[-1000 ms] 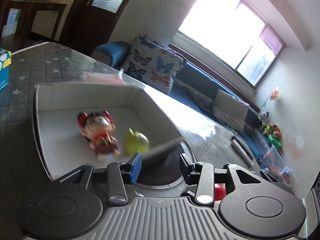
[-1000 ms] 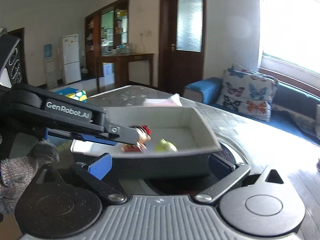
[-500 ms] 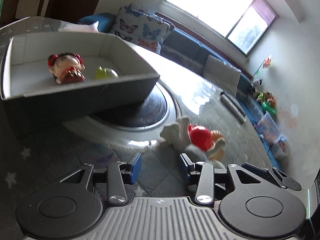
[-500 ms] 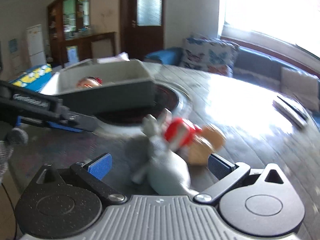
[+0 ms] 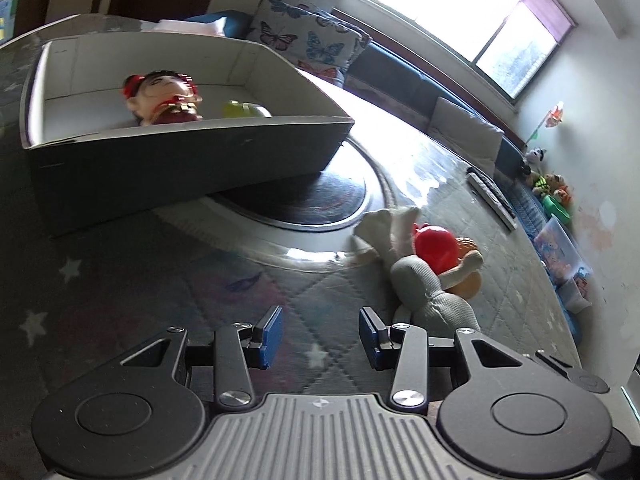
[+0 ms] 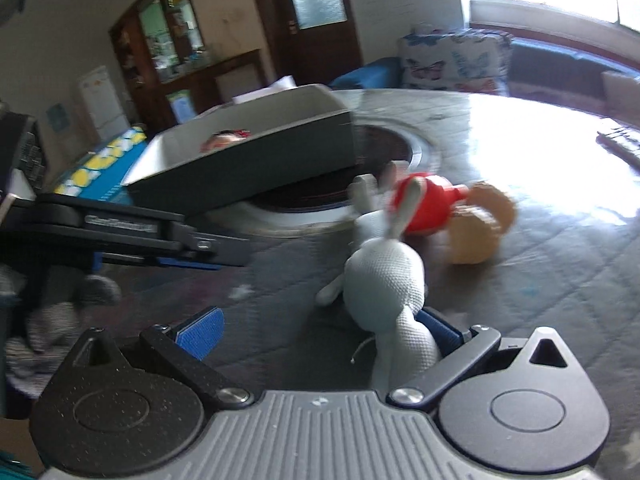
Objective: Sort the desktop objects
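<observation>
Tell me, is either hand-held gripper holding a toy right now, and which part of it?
No. The left hand-held gripper is open over bare table. The right hand-held gripper is open too, with the grey bunny lying between its fingers, not squeezed yet.

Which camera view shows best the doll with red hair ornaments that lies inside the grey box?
The left wrist view. It looks down into the grey box, so the doll's head and red upper body show. In the right wrist view the box wall hides the doll, except for a blurred part of its head.
</observation>
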Tool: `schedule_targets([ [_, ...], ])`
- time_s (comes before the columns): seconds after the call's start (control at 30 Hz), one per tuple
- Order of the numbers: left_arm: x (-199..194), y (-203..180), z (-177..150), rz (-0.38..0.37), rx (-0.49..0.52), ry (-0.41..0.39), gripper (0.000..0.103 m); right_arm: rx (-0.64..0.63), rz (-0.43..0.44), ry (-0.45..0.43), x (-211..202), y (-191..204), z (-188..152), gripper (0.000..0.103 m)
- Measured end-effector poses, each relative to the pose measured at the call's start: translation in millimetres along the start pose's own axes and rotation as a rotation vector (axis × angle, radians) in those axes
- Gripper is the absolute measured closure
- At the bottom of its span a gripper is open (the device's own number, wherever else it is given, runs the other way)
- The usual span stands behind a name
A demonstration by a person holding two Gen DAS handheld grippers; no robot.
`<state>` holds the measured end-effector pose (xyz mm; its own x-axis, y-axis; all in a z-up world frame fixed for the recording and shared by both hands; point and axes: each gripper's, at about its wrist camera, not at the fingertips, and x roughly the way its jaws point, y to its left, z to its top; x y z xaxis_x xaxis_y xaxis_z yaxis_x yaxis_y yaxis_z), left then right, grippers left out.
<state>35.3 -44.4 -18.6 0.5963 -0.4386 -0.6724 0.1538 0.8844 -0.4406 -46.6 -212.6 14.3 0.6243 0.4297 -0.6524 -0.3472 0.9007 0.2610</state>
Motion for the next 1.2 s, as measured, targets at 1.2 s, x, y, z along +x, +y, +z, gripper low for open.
schedule_targets([
  [1.2, 8, -42, -13, -0.144, -0.016, 0.096, 0.059, 0.228, 0.151, -0.196, -45, -42, 26, 0.000],
])
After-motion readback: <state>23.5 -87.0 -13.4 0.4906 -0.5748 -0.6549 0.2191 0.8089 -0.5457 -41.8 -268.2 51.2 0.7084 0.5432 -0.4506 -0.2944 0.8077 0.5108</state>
